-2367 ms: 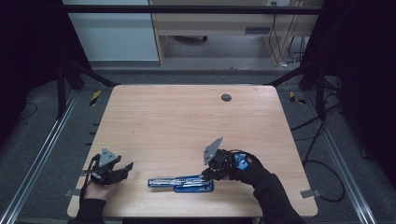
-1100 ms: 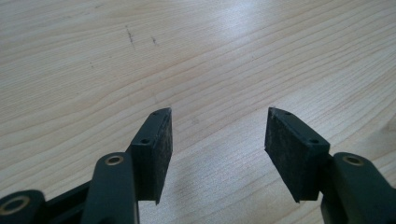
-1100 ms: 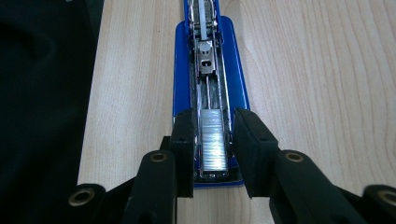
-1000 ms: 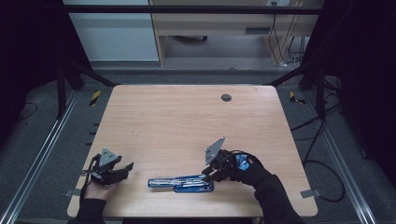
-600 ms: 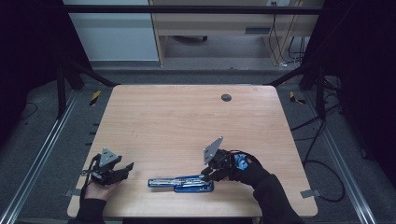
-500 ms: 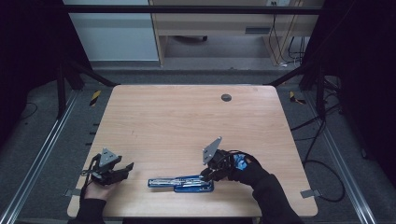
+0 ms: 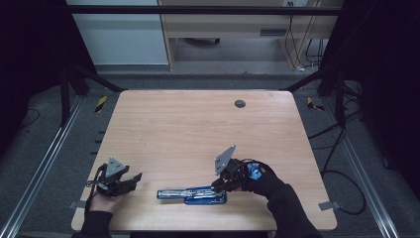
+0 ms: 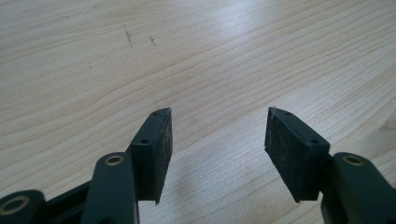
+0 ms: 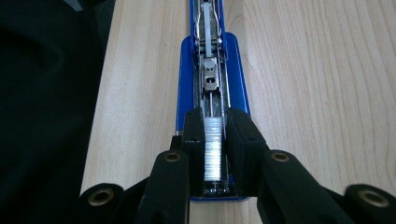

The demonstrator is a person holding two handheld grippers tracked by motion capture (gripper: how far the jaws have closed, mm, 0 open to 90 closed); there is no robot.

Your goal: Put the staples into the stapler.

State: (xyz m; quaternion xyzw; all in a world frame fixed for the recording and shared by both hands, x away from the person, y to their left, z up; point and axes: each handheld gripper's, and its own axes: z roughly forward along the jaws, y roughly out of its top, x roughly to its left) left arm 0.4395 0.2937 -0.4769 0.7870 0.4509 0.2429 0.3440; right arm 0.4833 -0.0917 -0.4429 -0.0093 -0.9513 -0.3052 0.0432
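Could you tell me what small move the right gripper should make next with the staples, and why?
Probably open the right gripper and lift away: its jaws have just been closing on the staple strip, which already sits in the channel of the open blue stapler.

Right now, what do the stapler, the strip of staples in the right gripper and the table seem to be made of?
Stapler: glossy blue body, probably painted metal or plastic; the inner channel is bare, shiny metal.
Staples: bright silvery metal, finely ribbed, sitting between the pads of the right gripper, whose jaws have just been closing.
Table: pale wood or wood-look laminate, matt, with visible grain lines.
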